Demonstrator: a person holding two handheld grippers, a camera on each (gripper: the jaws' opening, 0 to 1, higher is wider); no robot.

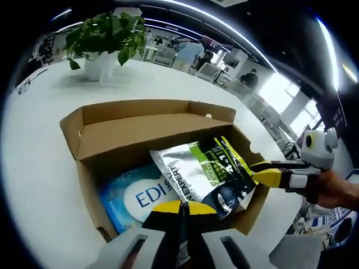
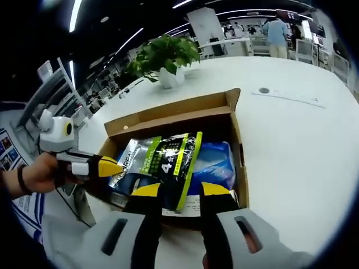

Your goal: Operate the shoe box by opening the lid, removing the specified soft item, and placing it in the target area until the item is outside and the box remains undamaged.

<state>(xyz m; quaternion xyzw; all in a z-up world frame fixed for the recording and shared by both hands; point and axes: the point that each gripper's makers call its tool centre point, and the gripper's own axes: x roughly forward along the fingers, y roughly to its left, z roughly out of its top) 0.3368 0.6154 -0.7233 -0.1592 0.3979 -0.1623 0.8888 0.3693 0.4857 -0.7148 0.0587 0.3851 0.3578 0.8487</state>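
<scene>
Shoe box (image 1: pixel 84 140) open, lid flap folded back toward upper frame in the left gripper view. Inside: silver-green pouch (image 1: pixel 207 171), long axis diagonal, lower left to upper right, lying over a blue pack (image 1: pixel 132 196). Left gripper (image 1: pixel 184 208) jaws nearly closed on the pouch's lower edge. Right gripper (image 2: pixel 180 190) jaws narrow, pinching the pouch's near edge at lower centre. Potted plant (image 2: pixel 165 56) on white table (image 2: pixel 291 145) beyond the box.

Each hand-held gripper (image 2: pixel 175 193) has grey bodies, black jaws, yellow tips; a dark wristband (image 2: pixel 21 179) is worn.
</scene>
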